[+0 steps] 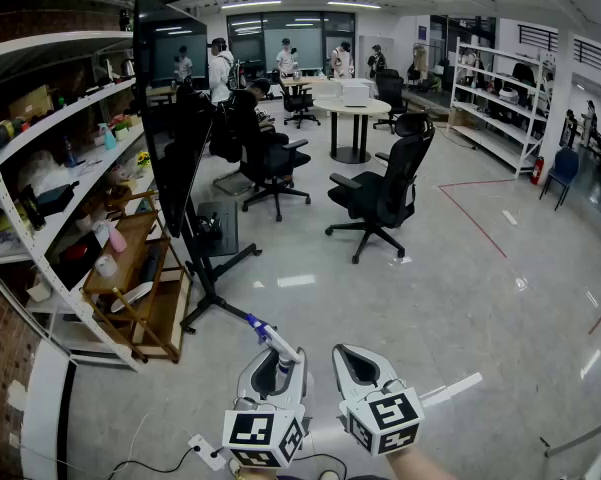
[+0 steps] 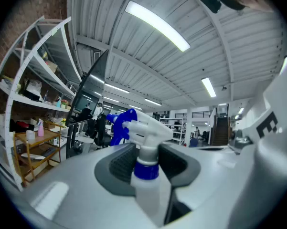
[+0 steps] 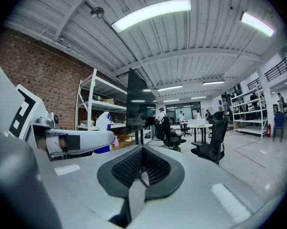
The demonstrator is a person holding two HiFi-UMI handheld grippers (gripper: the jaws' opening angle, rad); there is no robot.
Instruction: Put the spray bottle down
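A white spray bottle [image 1: 272,339] with a blue trigger head and blue collar stands upright between the jaws of my left gripper [image 1: 277,356], low in the head view. In the left gripper view the bottle [image 2: 144,144] fills the middle, its neck held between the dark pads of the gripper [image 2: 148,159], nozzle pointing left. My right gripper [image 1: 357,358] hangs just to the right of it at the same height, shut with nothing in it [image 3: 142,171]. From the right gripper view the left gripper [image 3: 71,140] and the bottle's head [image 3: 104,120] show at the left.
Metal shelving [image 1: 60,168] with a wooden rack stands at the left, a tall black screen on a rolling stand [image 1: 178,138] beside it. Office chairs [image 1: 385,188] and a round table [image 1: 352,108] lie ahead on the grey floor. A power strip [image 1: 208,453] lies below the grippers.
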